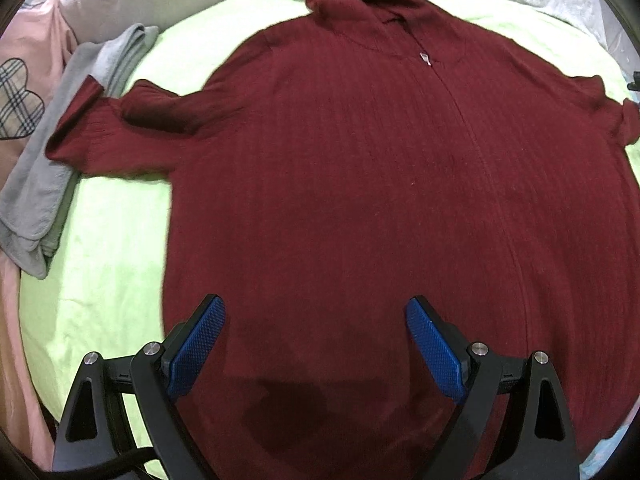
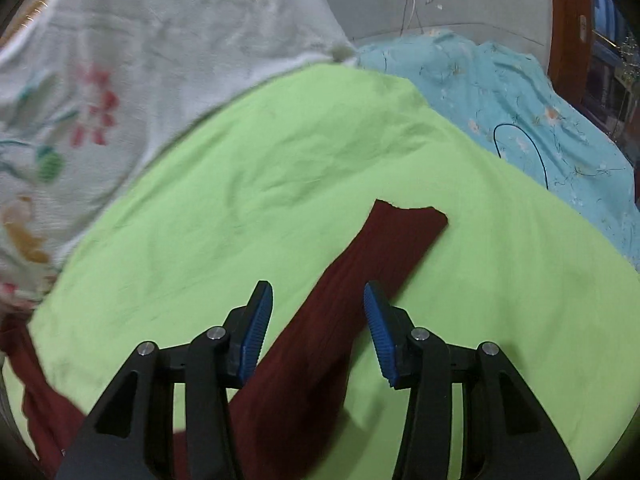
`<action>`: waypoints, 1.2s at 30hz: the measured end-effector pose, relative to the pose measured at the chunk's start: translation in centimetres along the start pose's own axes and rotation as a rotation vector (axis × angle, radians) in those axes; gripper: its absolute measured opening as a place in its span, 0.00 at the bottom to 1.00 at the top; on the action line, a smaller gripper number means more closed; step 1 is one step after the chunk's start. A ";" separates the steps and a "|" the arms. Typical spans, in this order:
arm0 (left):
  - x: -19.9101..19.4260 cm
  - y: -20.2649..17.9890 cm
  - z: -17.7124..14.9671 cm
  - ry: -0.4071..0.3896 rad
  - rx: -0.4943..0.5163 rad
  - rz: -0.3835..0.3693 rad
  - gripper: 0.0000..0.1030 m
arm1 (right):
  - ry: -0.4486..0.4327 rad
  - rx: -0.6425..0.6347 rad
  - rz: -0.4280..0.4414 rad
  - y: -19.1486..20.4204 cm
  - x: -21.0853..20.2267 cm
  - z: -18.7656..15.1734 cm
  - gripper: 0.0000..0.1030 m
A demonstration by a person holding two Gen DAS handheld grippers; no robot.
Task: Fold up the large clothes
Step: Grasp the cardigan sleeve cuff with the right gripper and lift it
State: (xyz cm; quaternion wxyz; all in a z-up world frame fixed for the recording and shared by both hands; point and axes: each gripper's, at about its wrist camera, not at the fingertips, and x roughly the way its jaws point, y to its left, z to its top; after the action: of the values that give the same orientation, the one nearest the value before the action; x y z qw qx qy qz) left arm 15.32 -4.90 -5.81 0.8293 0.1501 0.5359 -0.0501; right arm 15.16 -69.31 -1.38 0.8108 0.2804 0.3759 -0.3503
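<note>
Sleeve (image 2: pixel 360 280) of maroon sweater (image 1: pixel 360 200), spread flat on green sheet (image 2: pixel 240 180), runs lengthwise up-right between right tool (image 2: pixel 318 294) fingers, apart, not pinching. Left tool (image 1: pixel 316 312) wide apart over hem.

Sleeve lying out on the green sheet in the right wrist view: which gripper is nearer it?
Right. The right gripper hangs open directly over that sleeve; the left gripper is over the sweater's lower body.

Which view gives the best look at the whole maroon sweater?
The left wrist view: the maroon sweater lies spread flat on the green sheet, with collar, body and one whole sleeve visible. The right wrist view shows only one sleeve running under the right gripper.
</note>
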 end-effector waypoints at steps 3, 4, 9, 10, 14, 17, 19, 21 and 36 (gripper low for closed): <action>0.7 -0.8 0.6 0.011 0.003 -0.016 0.90 | 0.080 -0.004 -0.065 -0.2 3.1 0.4 0.39; 0.8 -1.0 0.7 0.011 0.004 -0.020 0.90 | 0.083 -0.015 -0.080 -0.2 3.7 0.3 0.29; 0.5 -1.9 1.0 -0.005 0.019 -0.041 0.90 | 0.008 -0.045 0.001 0.4 1.7 -0.1 0.10; 0.5 -1.8 1.1 -0.007 0.019 -0.043 0.90 | -0.009 -0.035 0.063 0.7 0.8 -0.4 0.10; -0.2 -1.5 0.5 -0.024 0.004 -0.057 0.90 | -0.055 -0.050 0.283 3.6 -3.9 -2.6 0.10; -1.0 -1.0 0.0 -0.041 -0.015 -0.076 0.90 | -0.039 -0.108 0.432 7.9 -7.3 -6.0 0.10; -1.2 -0.4 0.0 -0.050 -0.027 -0.088 0.90 | -0.017 -0.153 0.531 11.4 -9.3 -8.8 0.10; -1.6 0.6 -0.2 -0.064 -0.052 -0.112 0.90 | 0.004 -0.193 0.621 14.9 -11.1 -11.8 0.10; -1.2 8.3 -1.2 -0.081 -0.238 -0.269 0.90 | 0.230 -0.558 0.944 38.9 -13.9 -33.6 0.10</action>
State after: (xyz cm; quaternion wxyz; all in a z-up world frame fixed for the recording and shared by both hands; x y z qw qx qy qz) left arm 15.76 3.27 -3.57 0.8481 -0.0241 0.5192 -0.1027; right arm 25.02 -17.00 -1.55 0.8768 0.2295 0.3741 0.1964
